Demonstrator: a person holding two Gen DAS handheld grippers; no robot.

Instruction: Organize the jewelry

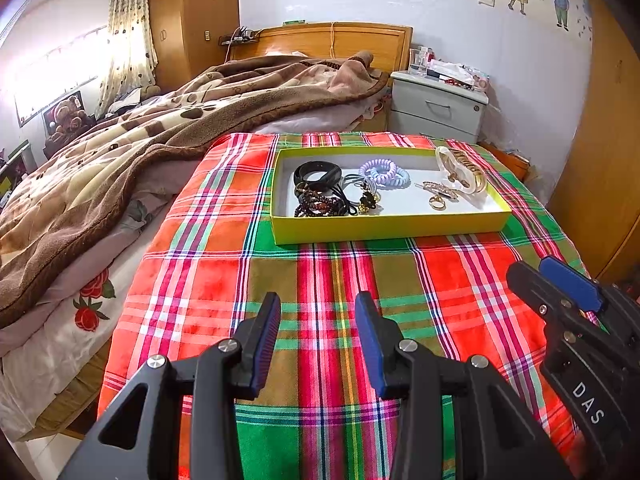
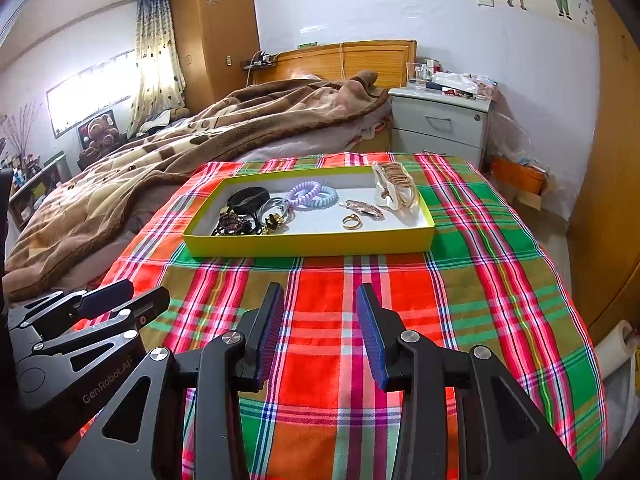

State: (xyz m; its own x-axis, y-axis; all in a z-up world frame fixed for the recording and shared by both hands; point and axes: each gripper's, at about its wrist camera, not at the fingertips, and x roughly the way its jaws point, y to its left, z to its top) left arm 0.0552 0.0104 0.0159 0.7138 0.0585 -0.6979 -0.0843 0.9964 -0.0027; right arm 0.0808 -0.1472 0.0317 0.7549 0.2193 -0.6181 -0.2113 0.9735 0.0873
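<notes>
**Over the plaid cloth, both grippers hang empty**

Low over the plaid cloth [image 1: 320, 280], the left gripper [image 1: 318, 320] hovers with its blue pads spread apart and nothing between them. Its partner, the right gripper [image 2: 320, 316], is just the same: released, empty, off the fabric. Each shows at the other's edge, the right one at 3 o'clock in the left view, the left one at 9 o'clock in the right view.

Out at 12 o'clock sits the yellow tray [image 1: 384, 228], and every piece in sight lies inside it: black bands and dark beads [image 1: 316, 204] heaped at the tray's 9 o'clock end, coiled hair ties [image 1: 384, 172] near the back wall, a gold ring [image 1: 437, 202] beside a sparkly clip [image 1: 440, 190], and a big pale claw clip [image 1: 460, 170] leaning on the 3 o'clock wall.

That fits a finished gather-up, or a tray waiting to be sorted; nothing on the cloth settles which, so no next move can be called.

Hard to read: the black heap is tangled, its separate pieces beyond counting. Fisheye bending warps the tray's far corners.
</notes>
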